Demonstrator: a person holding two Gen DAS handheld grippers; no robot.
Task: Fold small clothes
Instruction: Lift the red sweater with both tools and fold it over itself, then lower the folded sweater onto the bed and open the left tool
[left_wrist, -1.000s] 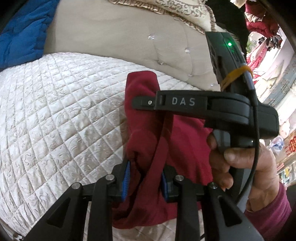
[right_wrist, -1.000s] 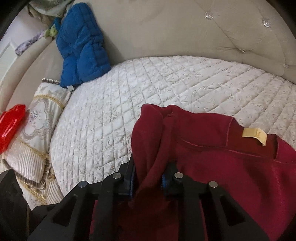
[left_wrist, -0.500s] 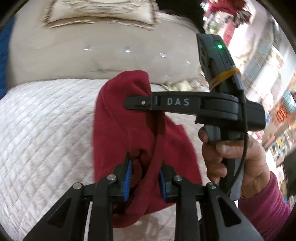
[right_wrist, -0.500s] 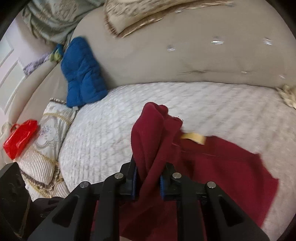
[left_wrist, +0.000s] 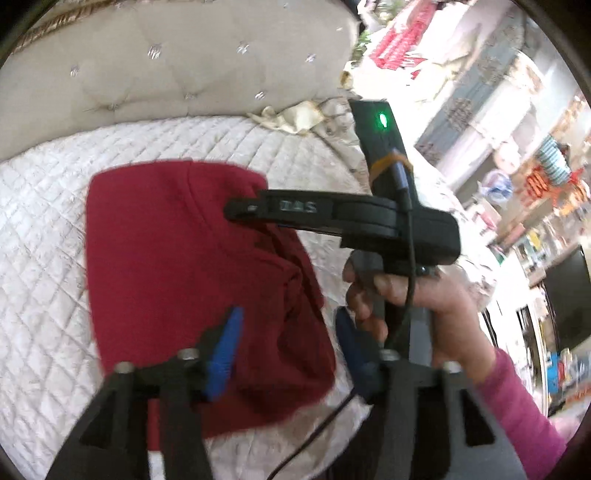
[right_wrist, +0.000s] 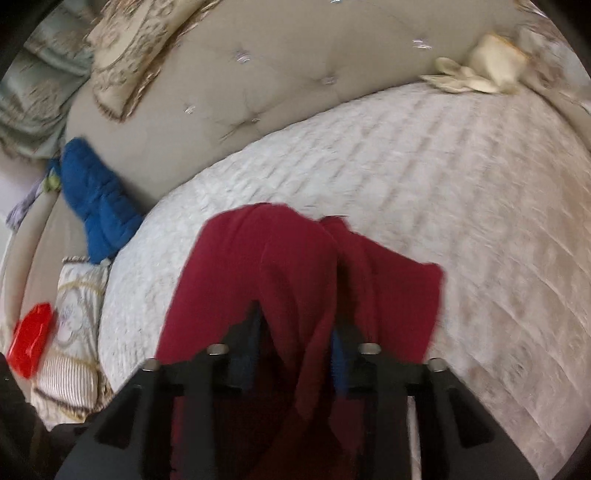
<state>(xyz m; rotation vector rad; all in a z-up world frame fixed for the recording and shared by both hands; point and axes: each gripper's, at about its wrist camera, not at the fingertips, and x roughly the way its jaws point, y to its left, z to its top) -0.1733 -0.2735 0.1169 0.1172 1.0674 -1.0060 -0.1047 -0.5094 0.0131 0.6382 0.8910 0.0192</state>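
Observation:
A dark red garment (left_wrist: 166, 258) lies folded over on the white quilted bed (left_wrist: 44, 258). My left gripper (left_wrist: 288, 343) hangs just above its near edge. Its jaws are opening wide, and the blue pads (left_wrist: 225, 347) are clear of the cloth. My right gripper (left_wrist: 240, 212), held by a hand (left_wrist: 424, 295) in a pink sleeve, points at the garment's far right part. In the right wrist view a raised fold of the red garment (right_wrist: 280, 266) still stands between the right gripper's (right_wrist: 297, 350) opening jaws, and the pads are mostly hidden by it.
A beige tufted headboard (left_wrist: 184, 66) curves around the far side of the bed. A blue cushion (right_wrist: 96, 206), a patterned pillow (right_wrist: 74, 332) and a red bag (right_wrist: 31, 339) sit at the left. A cream cloth (right_wrist: 476, 74) lies at the far right edge.
Both grippers carried the red cloth sideways across the bed while shut on it. Now both have opened, the left widely. The garment has dropped flatter onto the quilt.

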